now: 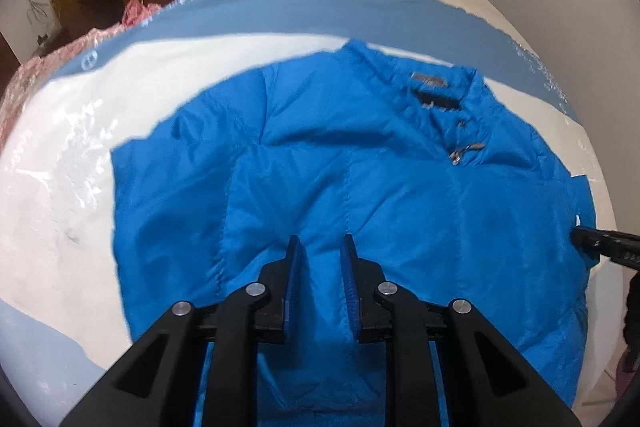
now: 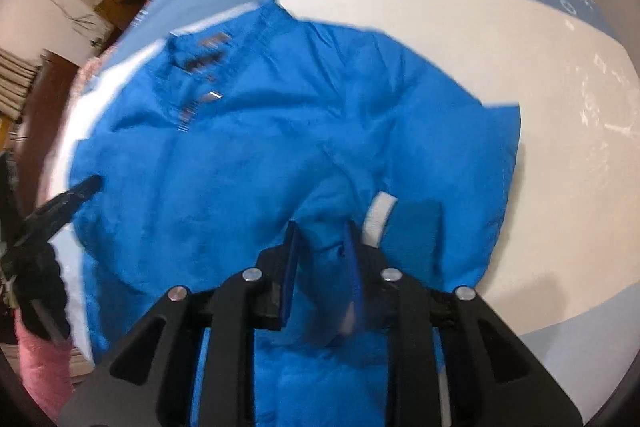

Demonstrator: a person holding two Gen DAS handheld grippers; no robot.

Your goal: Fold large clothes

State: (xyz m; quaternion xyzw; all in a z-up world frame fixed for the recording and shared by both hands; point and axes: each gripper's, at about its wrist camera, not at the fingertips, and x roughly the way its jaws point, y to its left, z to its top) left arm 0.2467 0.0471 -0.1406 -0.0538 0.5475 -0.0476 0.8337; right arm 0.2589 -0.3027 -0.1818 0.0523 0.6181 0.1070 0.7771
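Lying flat on a white/blue sheeted surface (image 1: 60, 155): blue puffer jacket (image 1: 360, 167), collar at far end, front up.

Left wrist view: left gripper (image 1: 320, 247) over jkt's near part, jaws a narrow gap apart; fabric shows between them, but whether the pads press on it can't be told. Right gripper's tip (image 1: 592, 241) shows at jkt's right edge. Pink bundle (image 1: 36, 67) at far left, apart from jkt.

Right wrist view (blurred): right gripper (image 2: 322, 231) over jkt near a white-lined cuff tab (image 2: 380, 219); jaws narrowly parted, a fold of blue fabric appears to sit between, pinch not certain. Left gripper's tip (image 2: 86, 187) by jkt's other side edge.

Handling, est.: light, soft, puffy; slick shell prob. slips, springs back when folded. Best hold: stitched seams, hem, cuff, side edges; avoid smooth panel centres.
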